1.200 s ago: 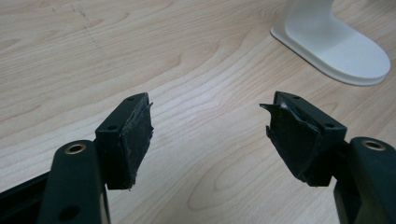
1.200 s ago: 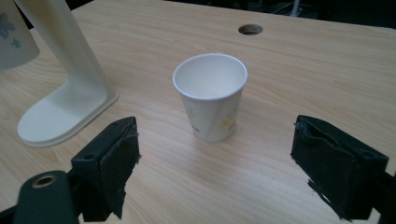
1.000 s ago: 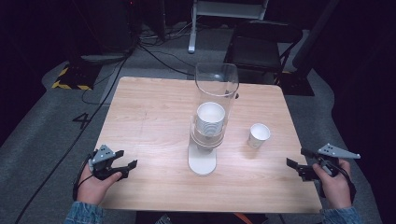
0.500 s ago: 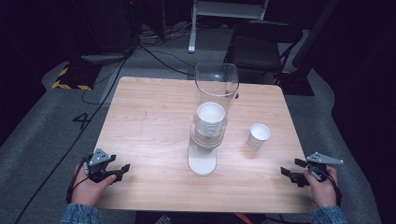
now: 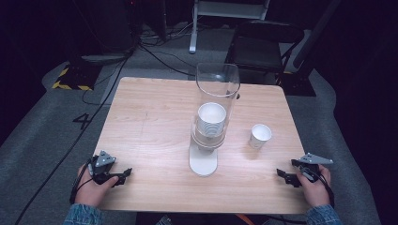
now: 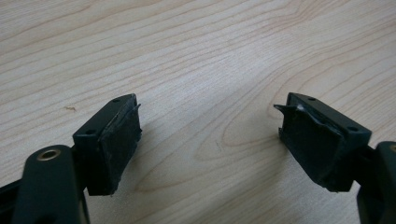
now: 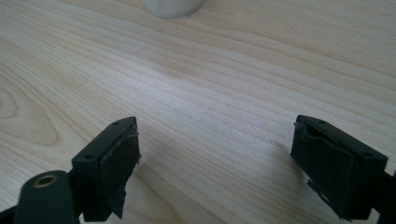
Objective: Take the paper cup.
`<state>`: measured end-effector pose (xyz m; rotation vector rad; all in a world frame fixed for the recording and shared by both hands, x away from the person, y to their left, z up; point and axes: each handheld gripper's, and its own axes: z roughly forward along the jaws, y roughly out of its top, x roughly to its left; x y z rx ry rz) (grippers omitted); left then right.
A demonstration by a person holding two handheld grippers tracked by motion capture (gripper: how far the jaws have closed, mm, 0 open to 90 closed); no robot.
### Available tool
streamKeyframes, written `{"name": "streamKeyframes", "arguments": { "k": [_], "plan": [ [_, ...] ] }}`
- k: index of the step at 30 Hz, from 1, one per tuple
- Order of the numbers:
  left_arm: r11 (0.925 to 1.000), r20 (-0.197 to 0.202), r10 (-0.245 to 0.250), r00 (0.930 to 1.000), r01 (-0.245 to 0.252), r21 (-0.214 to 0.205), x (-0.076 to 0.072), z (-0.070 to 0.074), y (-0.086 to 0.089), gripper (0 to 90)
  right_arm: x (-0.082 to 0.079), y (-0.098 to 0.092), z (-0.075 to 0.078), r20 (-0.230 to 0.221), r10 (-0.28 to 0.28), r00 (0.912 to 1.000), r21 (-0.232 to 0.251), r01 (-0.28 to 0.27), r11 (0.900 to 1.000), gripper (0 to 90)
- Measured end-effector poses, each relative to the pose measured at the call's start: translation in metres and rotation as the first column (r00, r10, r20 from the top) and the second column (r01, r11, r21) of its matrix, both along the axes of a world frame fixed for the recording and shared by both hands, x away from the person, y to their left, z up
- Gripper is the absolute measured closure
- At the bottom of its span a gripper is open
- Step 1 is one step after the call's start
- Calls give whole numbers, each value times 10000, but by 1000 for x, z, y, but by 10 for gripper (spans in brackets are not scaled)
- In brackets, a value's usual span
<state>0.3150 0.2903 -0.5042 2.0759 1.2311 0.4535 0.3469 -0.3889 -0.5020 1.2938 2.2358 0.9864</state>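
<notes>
Claws sit low at the near edge of the tabletop [image 5: 155,122]: the left claw [image 5: 123,175] has just been opening with nothing between its jaws, and the right claw [image 5: 284,176] stands apart, empty too. Farther off, right of the cup dispenser [image 5: 213,122], stands a paper cup [image 5: 259,136], upright. It looks light and easily crushed; a gentle pinch across its wall near the rim would suit.

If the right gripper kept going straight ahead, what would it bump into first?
Probably the white base of the cup holder. The right gripper is open and empty, with bare table until that base; depth is hard to judge.
</notes>
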Motion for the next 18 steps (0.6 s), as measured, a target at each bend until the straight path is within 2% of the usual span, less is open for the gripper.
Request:
{"name": "streamKeyframes", "arguments": {
  "k": [3,5,8,11,18],
  "plan": [
    [9994,8,-188,9998,188,301,2,0,-2,148,2,2,-2,191,34,9998,-171,-31,9998,134],
    [9994,-52,-233,9997,235,271,3,-1,-3,129,3,3,-3,147,140,9998,-188,-137,9997,109],
    [9979,-183,-483,9987,490,413,5,-1,-5,54,3,4,-3,121,283,9995,-276,-279,9992,86],
    [9977,-308,-475,9984,490,476,6,-2,-8,2,4,4,-3,82,205,9998,-277,-203,9994,65],
    [9978,-281,-446,9986,459,477,8,-2,-9,0,5,4,-4,-30,4,10000,-342,-5,9994,22]
  ]
}}
